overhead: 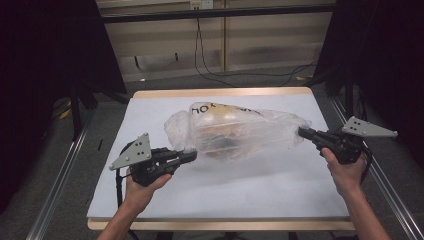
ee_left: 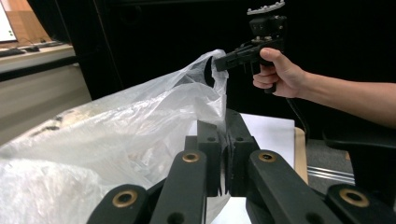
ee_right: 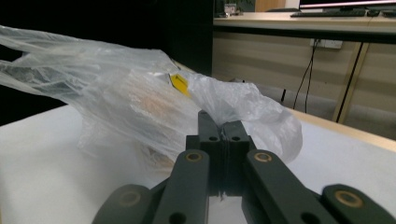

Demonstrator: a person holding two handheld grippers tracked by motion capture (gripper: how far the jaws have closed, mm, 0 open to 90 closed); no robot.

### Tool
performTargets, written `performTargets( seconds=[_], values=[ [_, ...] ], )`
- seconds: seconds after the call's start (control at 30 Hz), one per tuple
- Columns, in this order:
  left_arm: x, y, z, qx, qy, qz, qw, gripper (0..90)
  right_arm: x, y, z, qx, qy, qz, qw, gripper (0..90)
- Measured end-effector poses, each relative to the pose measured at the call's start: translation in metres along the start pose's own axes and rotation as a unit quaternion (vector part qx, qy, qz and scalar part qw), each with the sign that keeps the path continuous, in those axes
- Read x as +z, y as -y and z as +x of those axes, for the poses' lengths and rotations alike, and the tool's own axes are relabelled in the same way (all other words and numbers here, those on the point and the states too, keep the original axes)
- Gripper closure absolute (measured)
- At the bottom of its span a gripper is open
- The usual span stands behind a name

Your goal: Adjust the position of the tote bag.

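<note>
I have the clear plastic bag (overhead: 235, 132) stretched between my two tools, in the middle of the high view, over the white table (overhead: 150, 107). My left hand-held gripper (overhead: 192, 155), at the lower left of that frame, is clamped on the bag's left end; in the left gripper view the film is pinched between my closed jaws at bottom centre. My right hand-held gripper (overhead: 301, 132), at the right edge of the bag, is clamped on the other end, and in the right gripper view a fold of plastic sits squeezed between the closed jaws. Something pale brown shows through the film, with a dark shape near the bottom, too blurred to identify. Black lettering runs along the bag's top edge.
</note>
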State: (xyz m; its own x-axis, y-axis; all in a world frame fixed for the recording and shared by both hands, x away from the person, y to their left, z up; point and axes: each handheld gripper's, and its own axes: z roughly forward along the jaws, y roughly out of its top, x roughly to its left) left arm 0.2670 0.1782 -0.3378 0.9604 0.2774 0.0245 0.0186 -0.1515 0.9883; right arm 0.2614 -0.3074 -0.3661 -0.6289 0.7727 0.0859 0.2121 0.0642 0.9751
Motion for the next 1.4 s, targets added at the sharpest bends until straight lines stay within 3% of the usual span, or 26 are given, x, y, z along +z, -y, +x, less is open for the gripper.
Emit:
performTargets(
  seconds=[0.17, 0.37, 0.67, 0.73, 0.97, 1.27, 1.4],
  values=[
    [-0.005, -0.005, 0.007, 0.000, -0.005, -0.007, 1.0000, 87.7, 0.004, -0.010, 0.000, -0.010, 0.004, -0.009, 0.9999, 89.7],
    [-0.015, -0.013, 0.019, -0.002, -0.027, -0.015, 0.9995, 87.8, 0.010, -0.017, 0.000, -0.009, -0.005, -0.012, 0.9999, 89.8],
    [-0.028, -0.021, 0.047, -0.007, -0.057, -0.021, 0.9981, 87.8, 0.021, -0.049, 0.004, -0.031, -0.021, -0.021, 0.9991, 89.9],
    [-0.031, -0.024, 0.053, -0.014, -0.064, -0.034, 0.9973, 87.8, 0.023, -0.056, 0.005, -0.033, -0.020, -0.025, 0.9989, 90.0],
    [-0.043, -0.039, 0.070, -0.010, -0.089, -0.030, 0.9956, 87.8, 0.035, -0.080, 0.000, -0.030, -0.020, -0.040, 0.9985, 90.0],
    [-0.057, -0.056, 0.094, -0.017, -0.125, -0.041, 0.9912, 88.0, 0.049, -0.111, -0.011, -0.022, 0.001, -0.049, 0.9986, 90.0],
    [-0.063, -0.061, 0.105, -0.024, -0.149, -0.048, 0.9874, 88.0, 0.052, -0.122, -0.015, -0.020, 0.013, -0.048, 0.9986, 90.0]
  ],
)
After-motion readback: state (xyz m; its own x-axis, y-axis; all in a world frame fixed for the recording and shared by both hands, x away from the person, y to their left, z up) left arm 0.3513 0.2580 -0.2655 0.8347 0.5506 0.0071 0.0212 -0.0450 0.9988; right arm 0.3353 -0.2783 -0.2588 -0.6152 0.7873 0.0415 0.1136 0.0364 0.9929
